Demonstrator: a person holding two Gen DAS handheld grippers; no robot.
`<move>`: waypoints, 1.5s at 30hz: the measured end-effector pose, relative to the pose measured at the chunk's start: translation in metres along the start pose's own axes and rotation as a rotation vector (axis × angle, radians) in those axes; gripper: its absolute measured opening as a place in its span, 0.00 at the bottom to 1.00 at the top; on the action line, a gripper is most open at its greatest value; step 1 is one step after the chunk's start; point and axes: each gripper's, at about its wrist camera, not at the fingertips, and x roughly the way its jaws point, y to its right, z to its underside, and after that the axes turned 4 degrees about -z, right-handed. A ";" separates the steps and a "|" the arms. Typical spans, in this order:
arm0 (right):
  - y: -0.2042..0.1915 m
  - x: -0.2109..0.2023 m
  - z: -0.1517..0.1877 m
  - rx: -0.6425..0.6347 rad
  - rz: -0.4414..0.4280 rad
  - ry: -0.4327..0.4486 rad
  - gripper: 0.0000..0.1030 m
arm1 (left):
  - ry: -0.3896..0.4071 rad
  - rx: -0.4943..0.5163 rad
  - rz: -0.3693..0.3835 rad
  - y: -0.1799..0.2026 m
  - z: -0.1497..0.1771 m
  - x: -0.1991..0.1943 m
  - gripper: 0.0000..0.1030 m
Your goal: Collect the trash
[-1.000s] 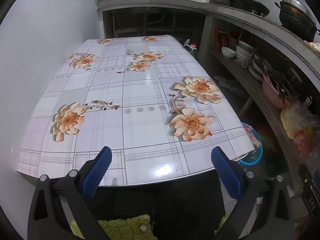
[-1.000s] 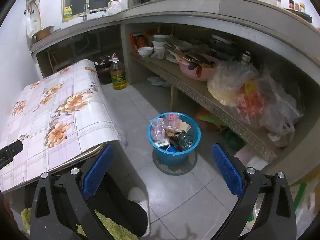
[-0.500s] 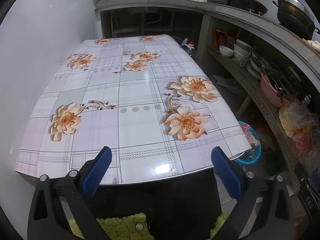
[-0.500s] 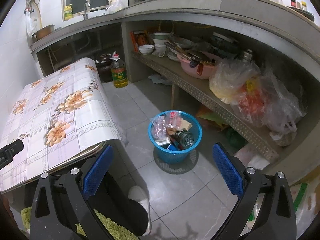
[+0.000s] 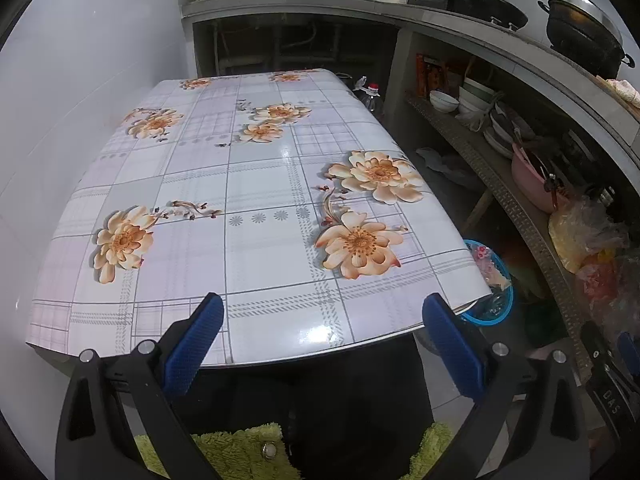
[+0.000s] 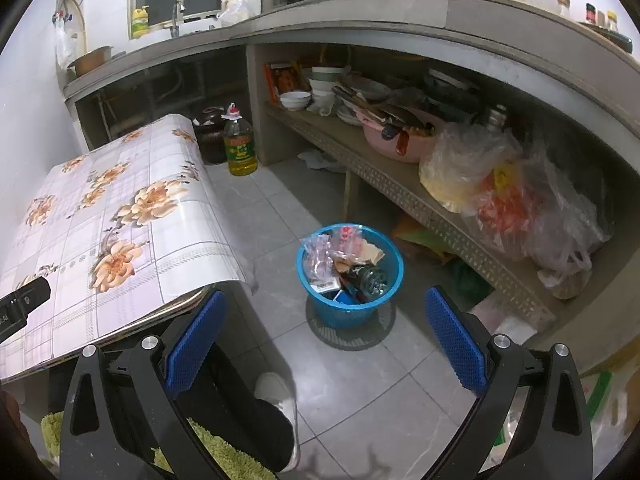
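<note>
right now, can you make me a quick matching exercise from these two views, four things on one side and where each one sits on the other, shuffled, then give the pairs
Things:
1. blue basket
2. oil bottle
3. pink basin
4. green dish soap bottle

Places:
A. up on the counter by the tap
B. on the floor past the table's far end
C. on the floor between the table and the low shelf, holding trash
D. on the low shelf under the counter

Pairs: 1-C, 2-B, 3-D, 4-A
</note>
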 end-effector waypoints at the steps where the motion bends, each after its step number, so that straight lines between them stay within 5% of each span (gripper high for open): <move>1: 0.000 0.000 0.000 -0.001 0.001 0.000 0.92 | 0.001 -0.001 0.000 0.000 0.000 0.000 0.95; 45: 0.000 -0.001 -0.003 -0.006 -0.004 0.000 0.92 | 0.006 -0.010 -0.013 -0.005 0.001 -0.001 0.95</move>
